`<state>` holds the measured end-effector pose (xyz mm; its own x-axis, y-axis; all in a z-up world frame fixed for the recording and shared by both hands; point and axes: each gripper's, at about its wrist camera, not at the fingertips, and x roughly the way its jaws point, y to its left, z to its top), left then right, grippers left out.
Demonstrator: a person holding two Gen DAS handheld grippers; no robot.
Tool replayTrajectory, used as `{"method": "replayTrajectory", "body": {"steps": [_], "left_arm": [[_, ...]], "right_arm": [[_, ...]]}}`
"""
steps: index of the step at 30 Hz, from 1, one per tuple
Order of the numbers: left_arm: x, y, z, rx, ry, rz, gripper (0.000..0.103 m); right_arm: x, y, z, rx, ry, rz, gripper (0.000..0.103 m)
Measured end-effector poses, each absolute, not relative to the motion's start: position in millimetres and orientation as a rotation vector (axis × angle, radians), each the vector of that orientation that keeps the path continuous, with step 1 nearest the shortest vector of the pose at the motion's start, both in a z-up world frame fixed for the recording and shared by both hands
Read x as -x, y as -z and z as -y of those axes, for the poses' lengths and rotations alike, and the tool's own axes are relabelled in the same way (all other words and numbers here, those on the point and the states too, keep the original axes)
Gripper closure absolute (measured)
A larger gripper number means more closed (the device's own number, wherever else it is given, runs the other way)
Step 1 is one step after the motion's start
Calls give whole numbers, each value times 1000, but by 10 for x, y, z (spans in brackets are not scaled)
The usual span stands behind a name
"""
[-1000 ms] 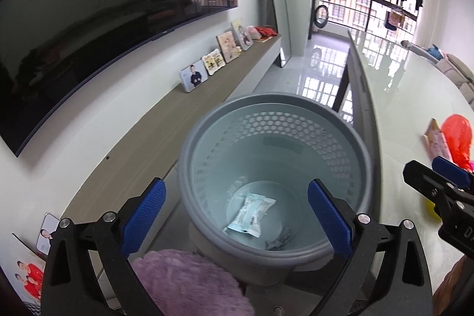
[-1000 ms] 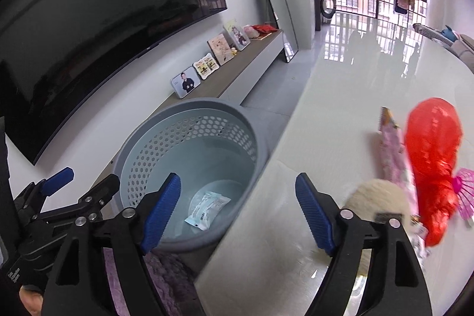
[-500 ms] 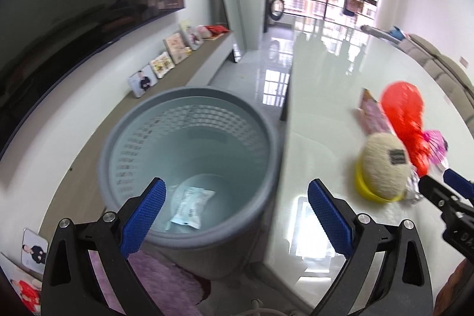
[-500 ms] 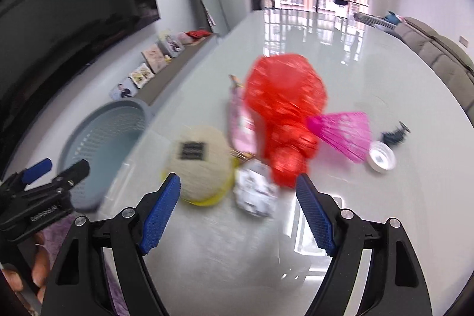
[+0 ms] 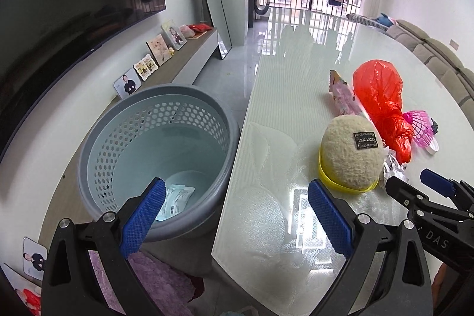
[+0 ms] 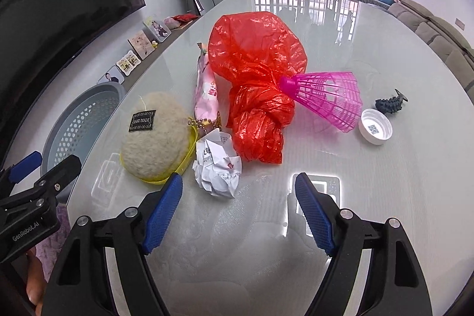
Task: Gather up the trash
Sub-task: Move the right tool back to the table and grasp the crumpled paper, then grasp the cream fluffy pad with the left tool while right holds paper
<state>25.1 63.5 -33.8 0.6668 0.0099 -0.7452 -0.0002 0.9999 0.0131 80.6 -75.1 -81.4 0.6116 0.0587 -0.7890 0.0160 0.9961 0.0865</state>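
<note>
A grey perforated bin (image 5: 154, 165) stands on the floor left of the glass table (image 5: 275, 144), with a pale wrapper (image 5: 176, 199) at its bottom. On the table lie a crumpled white paper (image 6: 217, 168), a knotted red plastic bag (image 6: 257, 79), a pink snack wrapper (image 6: 206, 88) and a white bottle cap (image 6: 374, 130). My left gripper (image 5: 234, 218) is open and empty, above the bin's right rim and the table edge. My right gripper (image 6: 237, 212) is open and empty, just in front of the crumpled paper.
A fuzzy cream pouch (image 6: 157, 135) on a yellow base lies left of the paper. A pink shuttlecock (image 6: 326, 98) and a small dark figure (image 6: 389, 104) lie to the right. A purple rug (image 5: 160, 283) is below the bin. A TV shelf with photo frames (image 5: 154, 55) runs along the left wall.
Both grippers have swung right, away from the bin. The right one now faces the trash on the table; the left one has shifted from over the bin to the table edge.
</note>
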Motion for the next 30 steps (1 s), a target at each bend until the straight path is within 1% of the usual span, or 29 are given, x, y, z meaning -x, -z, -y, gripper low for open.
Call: {"method": "replayTrajectory", "body": {"steps": [1, 3, 4, 9, 10, 11, 13, 20, 30], "left_arm": [[-253, 341, -636, -13, -7, -842, 8], [-238, 339, -617, -12, -10, -842, 8], [-237, 339, -614, -11, -11, -843, 8], [-220, 344, -592, -13, -11, -844, 8], [-209, 346, -578, -13, -11, -844, 8], [-198, 344, -567, -13, -10, -843, 8], [-190, 338, -552, -16, -6, -842, 8], [-155, 292, -472, -23, 16, -831, 8], [-222, 254, -133, -57, 54, -816, 8]], "right_arm": [[-821, 820, 738, -88, -26, -914, 27], [-863, 841, 735, -84, -23, -923, 34], [-869, 860, 739, -82, -22, -932, 39], [-892, 883, 707, -83, -37, -940, 46], [-896, 881, 680, -78, -42, -940, 53], [-905, 881, 664, -76, -51, -941, 62], [-903, 877, 645, -71, -64, -938, 72], [-780, 824, 757, -111, -110, -929, 73], [-458, 752, 1138, -172, -117, -902, 73]]}}
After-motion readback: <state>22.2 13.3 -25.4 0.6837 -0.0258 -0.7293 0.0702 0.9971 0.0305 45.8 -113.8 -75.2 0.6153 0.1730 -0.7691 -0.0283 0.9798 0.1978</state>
